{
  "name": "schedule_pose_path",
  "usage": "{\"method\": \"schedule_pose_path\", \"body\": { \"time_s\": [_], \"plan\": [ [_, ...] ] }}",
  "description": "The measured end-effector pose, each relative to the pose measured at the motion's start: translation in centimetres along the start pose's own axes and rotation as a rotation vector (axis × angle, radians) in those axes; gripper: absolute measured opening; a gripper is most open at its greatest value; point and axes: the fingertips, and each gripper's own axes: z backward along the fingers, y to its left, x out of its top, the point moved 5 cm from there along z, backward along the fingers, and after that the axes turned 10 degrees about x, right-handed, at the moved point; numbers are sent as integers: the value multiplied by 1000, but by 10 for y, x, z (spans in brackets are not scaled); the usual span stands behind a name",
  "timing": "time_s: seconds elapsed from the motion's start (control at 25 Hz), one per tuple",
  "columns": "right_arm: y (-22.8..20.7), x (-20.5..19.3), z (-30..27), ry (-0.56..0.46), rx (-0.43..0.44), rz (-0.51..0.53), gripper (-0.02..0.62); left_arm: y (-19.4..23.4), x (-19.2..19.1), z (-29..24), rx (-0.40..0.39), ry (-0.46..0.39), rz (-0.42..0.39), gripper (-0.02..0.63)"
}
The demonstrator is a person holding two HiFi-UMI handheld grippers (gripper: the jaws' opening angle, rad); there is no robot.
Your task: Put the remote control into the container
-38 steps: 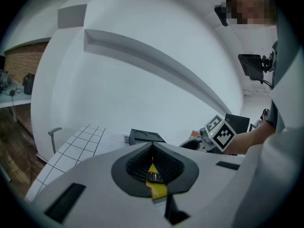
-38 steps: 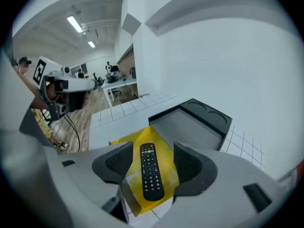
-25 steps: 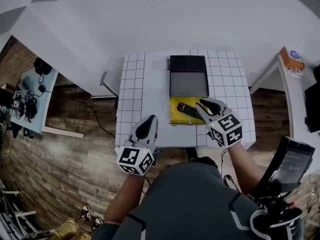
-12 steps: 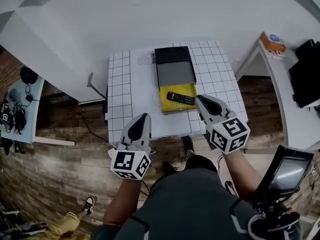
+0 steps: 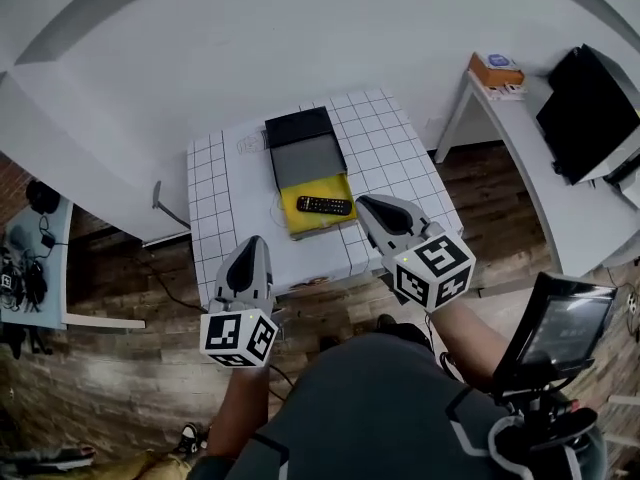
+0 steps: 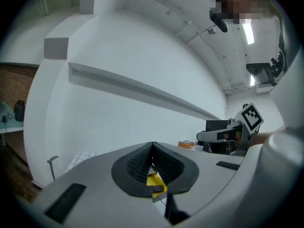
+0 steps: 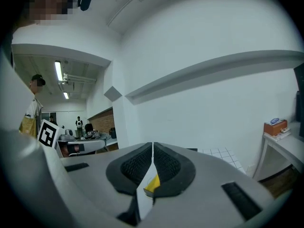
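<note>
The black remote control (image 5: 324, 205) lies inside the yellow container (image 5: 300, 222) on the white gridded table (image 5: 385, 148); the container's dark lid (image 5: 304, 148) stands open behind it. My right gripper (image 5: 364, 201) hovers just right of the container near the table's front edge, its jaws shut with nothing between them. My left gripper (image 5: 252, 241) hangs over the front left edge, also shut and holding nothing. In the left gripper view the remote (image 6: 156, 188) and the yellow container (image 6: 153, 179) peek out below the shut jaws. The right gripper view shows a sliver of the yellow container (image 7: 152, 183).
A white side table (image 5: 520, 108) at the right carries an orange box (image 5: 495, 68) and a black monitor (image 5: 590, 108). A stand with a screen (image 5: 565, 328) is at my lower right. A desk with cables (image 5: 25, 268) sits at the left, over wooden floor.
My right gripper left the remote in the yellow container, shut its jaws and pulled back and up. The left gripper also rose and drew back. The view swung so the table sits farther off.
</note>
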Motion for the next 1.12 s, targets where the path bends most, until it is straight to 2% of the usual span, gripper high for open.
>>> {"method": "schedule_pose_path", "body": {
  "time_s": [0.32,1.12],
  "plan": [
    [-26,20,30,6,26,5,17,-42,29,-8,44,-11,-27,9],
    [-34,21,31,-10,74,35,14,-48,24,-9,97,-31,-32,9]
  ]
}}
